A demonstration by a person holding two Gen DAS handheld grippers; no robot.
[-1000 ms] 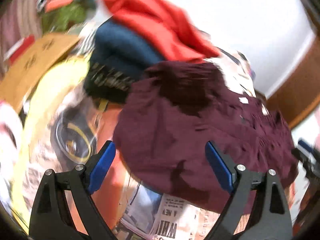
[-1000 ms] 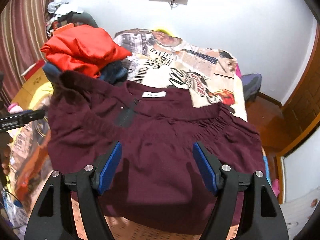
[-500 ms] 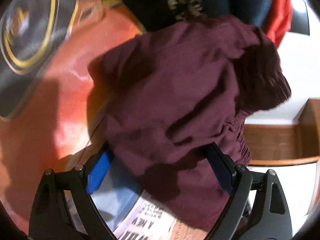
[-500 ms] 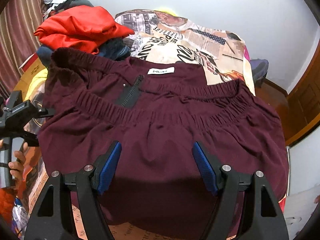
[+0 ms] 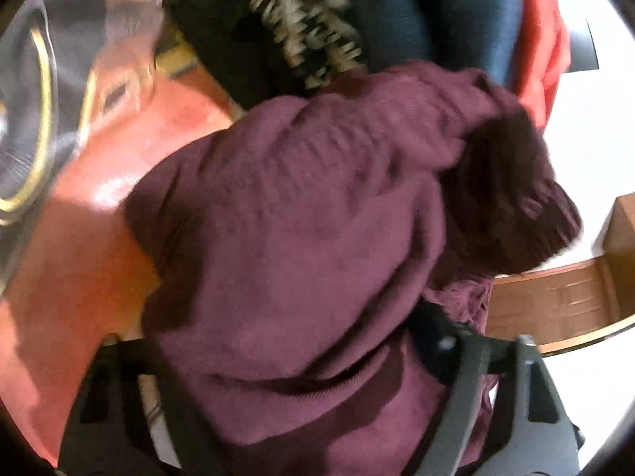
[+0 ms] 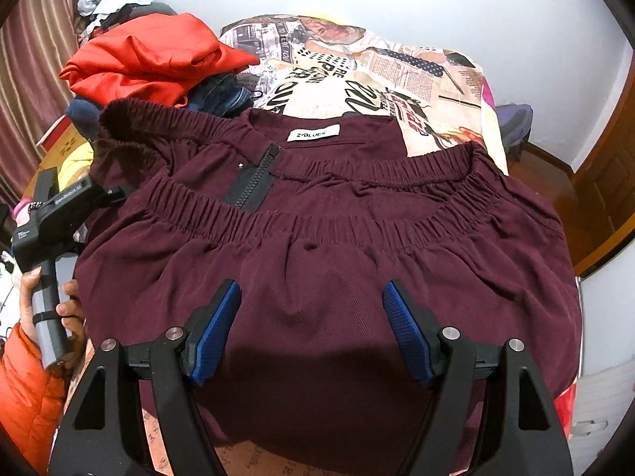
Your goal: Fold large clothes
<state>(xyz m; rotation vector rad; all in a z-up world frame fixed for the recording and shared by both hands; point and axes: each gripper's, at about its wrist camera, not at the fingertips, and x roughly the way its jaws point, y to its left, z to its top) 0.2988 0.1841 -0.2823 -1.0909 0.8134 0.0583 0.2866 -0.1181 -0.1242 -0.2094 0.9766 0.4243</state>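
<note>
Left tool (image 5: 285, 365): half a second before, its blue pads flanked the maroon garment (image 6: 317, 261); now cloth buried them, so clamped or apart could not be told. Judged: a grasp at the left edge was starting, ahead of a fold.

Right tool (image 6: 311, 333): fingers apart, above the garment.

Garment: spread on the bed (image 6: 436, 91), by the clothes pile (image 6: 151, 55). Beyond: white wall (image 6: 436, 0).

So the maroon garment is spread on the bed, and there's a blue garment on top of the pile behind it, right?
Not quite: the garment on top of the pile is red, as the right wrist view shows. The maroon garment is spread on the bed, as you said.
</note>
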